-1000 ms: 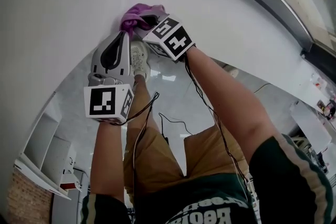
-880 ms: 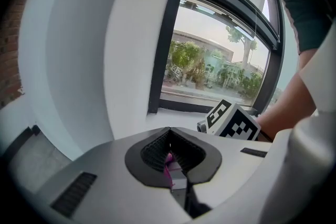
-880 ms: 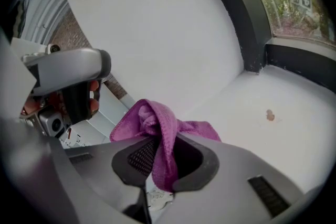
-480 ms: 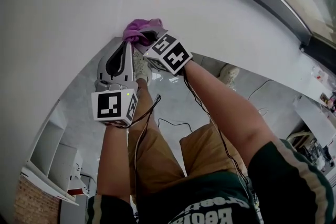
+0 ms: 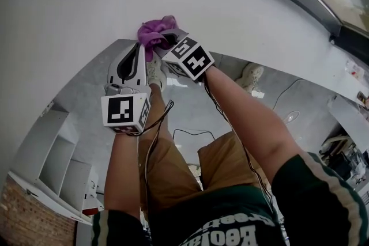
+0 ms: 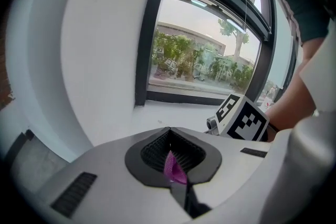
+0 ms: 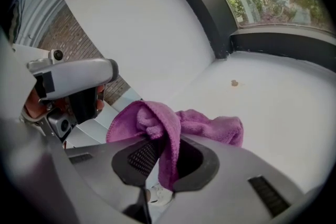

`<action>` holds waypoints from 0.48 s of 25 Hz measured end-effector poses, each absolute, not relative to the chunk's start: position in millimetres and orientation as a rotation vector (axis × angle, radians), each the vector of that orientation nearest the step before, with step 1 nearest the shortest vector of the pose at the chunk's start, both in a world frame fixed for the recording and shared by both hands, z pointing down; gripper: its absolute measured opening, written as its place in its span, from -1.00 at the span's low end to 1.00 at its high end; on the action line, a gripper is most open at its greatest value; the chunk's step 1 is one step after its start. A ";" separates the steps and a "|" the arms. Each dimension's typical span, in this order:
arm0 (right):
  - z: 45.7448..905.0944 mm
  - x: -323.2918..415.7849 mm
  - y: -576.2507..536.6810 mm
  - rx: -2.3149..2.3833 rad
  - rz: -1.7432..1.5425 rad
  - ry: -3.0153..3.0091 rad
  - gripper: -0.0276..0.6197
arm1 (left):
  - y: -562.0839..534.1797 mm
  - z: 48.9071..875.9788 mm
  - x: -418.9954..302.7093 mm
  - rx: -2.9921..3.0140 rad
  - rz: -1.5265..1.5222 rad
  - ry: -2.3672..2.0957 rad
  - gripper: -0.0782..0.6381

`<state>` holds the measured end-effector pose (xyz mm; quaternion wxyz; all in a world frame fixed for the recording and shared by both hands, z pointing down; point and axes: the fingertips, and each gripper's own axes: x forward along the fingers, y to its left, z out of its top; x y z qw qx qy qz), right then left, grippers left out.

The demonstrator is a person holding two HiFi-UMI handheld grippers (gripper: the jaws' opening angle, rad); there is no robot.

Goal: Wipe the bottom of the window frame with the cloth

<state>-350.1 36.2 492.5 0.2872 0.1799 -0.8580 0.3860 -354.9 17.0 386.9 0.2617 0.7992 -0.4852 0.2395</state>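
Right tongs point(image 7: 167, 139) are clamped on a crumpled purple microfibre cloth point(image 7: 210, 126), which lies bunched at the front edge of the white window sill point(image 7: 273, 97), well short of the dark window frame point(image 6: 199, 98). Left tongs point(image 6: 170, 128) are closed, seemingly nipping a purple sliver of it. Since a second ago the cloth has slid slightly along the edge, now level with a small brown speck point(image 7: 234, 83).
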 end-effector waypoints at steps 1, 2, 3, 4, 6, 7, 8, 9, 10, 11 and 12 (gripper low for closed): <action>493.3 -343.1 39.7 0.486 1.030 -2.286 -0.69 | 19.2 388.3 -349.1 2.165 0.649 -1.301 -0.76; 493.8 -336.3 42.7 0.490 1.026 -2.282 -0.69 | 20.8 389.3 -343.3 2.170 0.651 -1.290 -0.76; 494.1 -329.2 44.8 0.497 1.020 -2.280 -0.69 | 21.7 389.9 -337.4 2.175 0.654 -1.280 -0.76; 494.1 -321.3 46.3 0.507 1.016 -2.277 -0.69 | 22.5 390.0 -331.1 2.181 0.657 -1.270 -0.76; 493.9 -304.1 49.5 0.535 1.020 -2.268 -0.69 | 24.8 389.9 -317.1 2.197 0.664 -1.243 -0.76; 493.8 -295.7 51.4 0.548 1.028 -2.262 -0.69 | 26.1 389.6 -309.8 2.206 0.668 -1.229 -0.76; 493.7 -287.5 53.2 0.560 1.036 -2.256 -0.69 | 27.3 389.0 -302.4 2.215 0.671 -1.215 -0.76; 493.8 -279.5 54.9 0.571 1.043 -2.250 -0.69 | 28.1 388.3 -294.9 2.223 0.673 -1.202 -0.76; 494.0 -271.5 56.2 0.582 1.051 -2.244 -0.69 | 28.9 387.5 -287.0 2.231 0.673 -1.188 -0.76; 494.2 -263.4 57.2 0.594 1.057 -2.237 -0.69 | 29.8 386.8 -278.9 2.243 0.675 -1.170 -0.76; 494.4 -255.2 58.2 0.608 1.063 -2.230 -0.69 | 30.9 386.4 -270.5 2.255 0.680 -1.150 -0.76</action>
